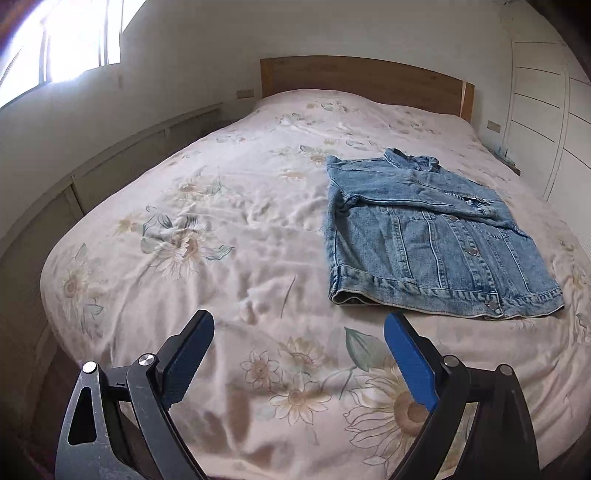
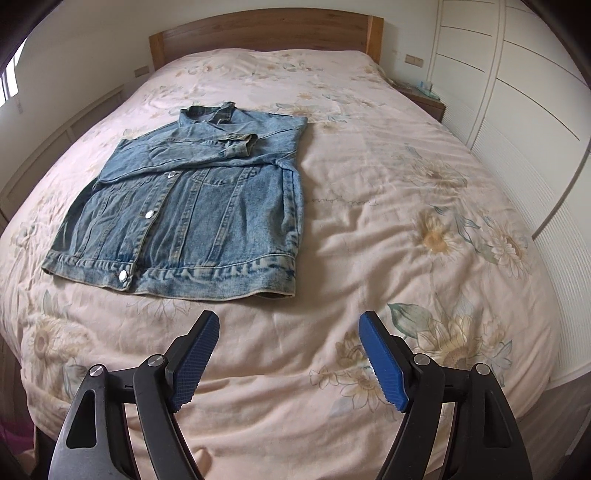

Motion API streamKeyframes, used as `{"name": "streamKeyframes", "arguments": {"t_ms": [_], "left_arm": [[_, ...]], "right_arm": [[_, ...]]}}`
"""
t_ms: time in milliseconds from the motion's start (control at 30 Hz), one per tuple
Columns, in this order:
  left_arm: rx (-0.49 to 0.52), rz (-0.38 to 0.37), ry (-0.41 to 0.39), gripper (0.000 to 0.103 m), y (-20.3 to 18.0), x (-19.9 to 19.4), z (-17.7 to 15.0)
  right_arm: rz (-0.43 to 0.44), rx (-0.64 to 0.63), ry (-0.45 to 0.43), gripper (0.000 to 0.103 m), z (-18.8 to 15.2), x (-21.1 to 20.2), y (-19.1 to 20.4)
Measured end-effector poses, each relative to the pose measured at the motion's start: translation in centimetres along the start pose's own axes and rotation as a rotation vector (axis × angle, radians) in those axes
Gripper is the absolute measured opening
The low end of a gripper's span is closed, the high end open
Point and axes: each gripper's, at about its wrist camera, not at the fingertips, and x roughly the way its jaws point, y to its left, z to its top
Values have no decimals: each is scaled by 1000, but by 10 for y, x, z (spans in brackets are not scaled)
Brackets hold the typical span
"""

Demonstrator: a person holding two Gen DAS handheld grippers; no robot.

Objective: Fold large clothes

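A blue denim jacket (image 1: 436, 236) lies flat on the bed, buttons up, with both sleeves folded across its chest and its collar toward the headboard. It also shows in the right wrist view (image 2: 192, 210). My left gripper (image 1: 299, 325) is open and empty above the bed's near end, short of the jacket's hem and to its left. My right gripper (image 2: 290, 323) is open and empty, just short of the hem's right corner.
The bed (image 1: 221, 229) has a pale pink floral cover and a wooden headboard (image 2: 258, 29). A bright window (image 1: 62, 44) and low wall panels are on the left. A white wardrobe (image 2: 517, 110) and a nightstand (image 2: 424, 96) are on the right.
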Motion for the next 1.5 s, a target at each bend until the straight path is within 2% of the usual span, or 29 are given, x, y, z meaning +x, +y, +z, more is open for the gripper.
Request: {"name": "streamKeyframes", "arguments": {"t_ms": [167, 367, 567, 767, 1000, 1200, 1300, 1433, 1500], "left_arm": [[-15, 1, 31, 91, 5, 15, -1], [-34, 2, 103, 91, 9, 48, 1], [-7, 11, 154, 91, 3, 80, 9], [-37, -67, 175, 91, -3, 110, 30], [-72, -98, 249, 91, -7, 152, 47], [-102, -121, 321, 91, -6, 176, 48], [-110, -153, 356, 90, -9, 185, 46], [-176, -234, 397, 86, -11, 192, 41], [-191, -245, 406, 84, -11, 193, 41]], "right_arm": [[1, 24, 19, 80, 2, 14, -7], [5, 40, 73, 81, 3, 47, -11], [19, 84, 97, 81, 9, 77, -23], [37, 124, 115, 81, 17, 101, -35], [77, 109, 115, 81, 28, 116, -34], [128, 93, 142, 81, 29, 133, -24], [155, 84, 154, 81, 30, 143, -16], [211, 116, 158, 81, 35, 150, -15], [230, 130, 165, 81, 38, 154, -16]]}}
